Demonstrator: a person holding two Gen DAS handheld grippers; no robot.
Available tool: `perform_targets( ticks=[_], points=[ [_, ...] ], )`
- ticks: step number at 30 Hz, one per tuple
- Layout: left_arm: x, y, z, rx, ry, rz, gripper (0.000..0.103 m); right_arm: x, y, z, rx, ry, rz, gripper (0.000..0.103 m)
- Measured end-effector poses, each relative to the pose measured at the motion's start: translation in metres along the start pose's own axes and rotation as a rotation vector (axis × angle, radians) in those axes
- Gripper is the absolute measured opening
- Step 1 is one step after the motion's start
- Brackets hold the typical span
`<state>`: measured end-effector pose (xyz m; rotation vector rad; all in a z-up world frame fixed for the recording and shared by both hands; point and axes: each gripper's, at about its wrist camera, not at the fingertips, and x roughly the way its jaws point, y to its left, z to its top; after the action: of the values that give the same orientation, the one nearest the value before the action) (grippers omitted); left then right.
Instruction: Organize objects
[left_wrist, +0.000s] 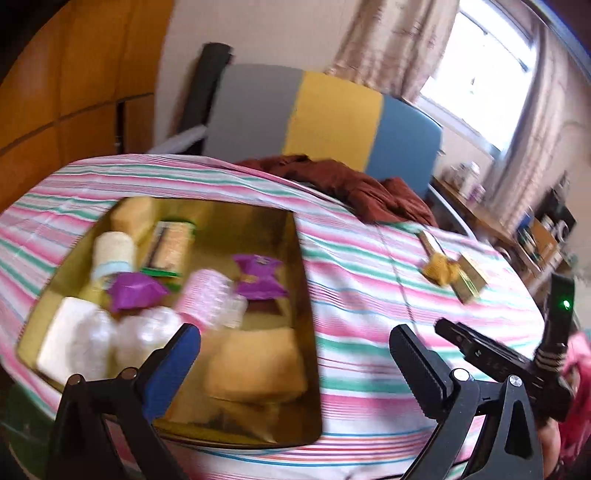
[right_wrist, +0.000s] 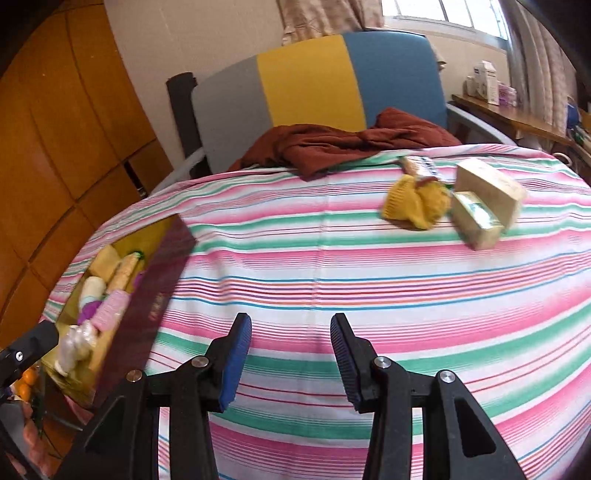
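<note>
A gold-lined box (left_wrist: 295, 258) sits on the striped bed and holds several packets and rolls: purple wrappers (left_wrist: 258, 277), a pink roll (left_wrist: 207, 295), white bundles (left_wrist: 144, 332), tan blocks (left_wrist: 258, 365). My left gripper (left_wrist: 295, 339) is open and empty just above its near edge. In the right wrist view the box (right_wrist: 155, 288) is at the left. A yellow knit piece (right_wrist: 413, 203), two beige boxes (right_wrist: 480, 199) and a small packet (right_wrist: 419, 164) lie at the far right of the bed. My right gripper (right_wrist: 291, 328) is open and empty over the bare sheet.
A crumpled maroon cloth (right_wrist: 332, 144) lies at the head of the bed against a grey, yellow and blue headboard (right_wrist: 310, 81). A wooden wardrobe (right_wrist: 66, 129) stands at the left. A desk with bottles (right_wrist: 491, 88) is at the right under the window.
</note>
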<state>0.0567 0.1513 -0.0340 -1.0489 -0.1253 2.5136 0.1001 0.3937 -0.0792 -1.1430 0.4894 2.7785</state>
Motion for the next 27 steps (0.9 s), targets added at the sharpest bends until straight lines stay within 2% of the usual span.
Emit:
perform_targets(
  ticks=[6,10,17,22,27],
  points=[
    [0.017,-0.047,-0.006,0.116,0.060,-0.050,0.103,-0.002,-0.041,-0.001,0.016,0.009,-0.078,0.045],
    [0.028,-0.068,-0.012,0.152,0.100,-0.077,0.103,0.000,-0.072,0.006,0.020,0.008,-0.130,0.045],
    [0.046,-0.087,-0.022,0.153,0.165,-0.102,0.103,0.010,-0.123,0.048,0.054,-0.056,-0.198,0.045],
    [0.055,-0.092,-0.025,0.155,0.187,-0.089,0.103,0.034,-0.142,0.079,0.011,-0.048,-0.271,0.045],
    [0.064,-0.095,-0.021,0.157,0.195,-0.080,0.103,0.057,-0.161,0.089,0.037,-0.019,-0.246,0.044]
  ],
)
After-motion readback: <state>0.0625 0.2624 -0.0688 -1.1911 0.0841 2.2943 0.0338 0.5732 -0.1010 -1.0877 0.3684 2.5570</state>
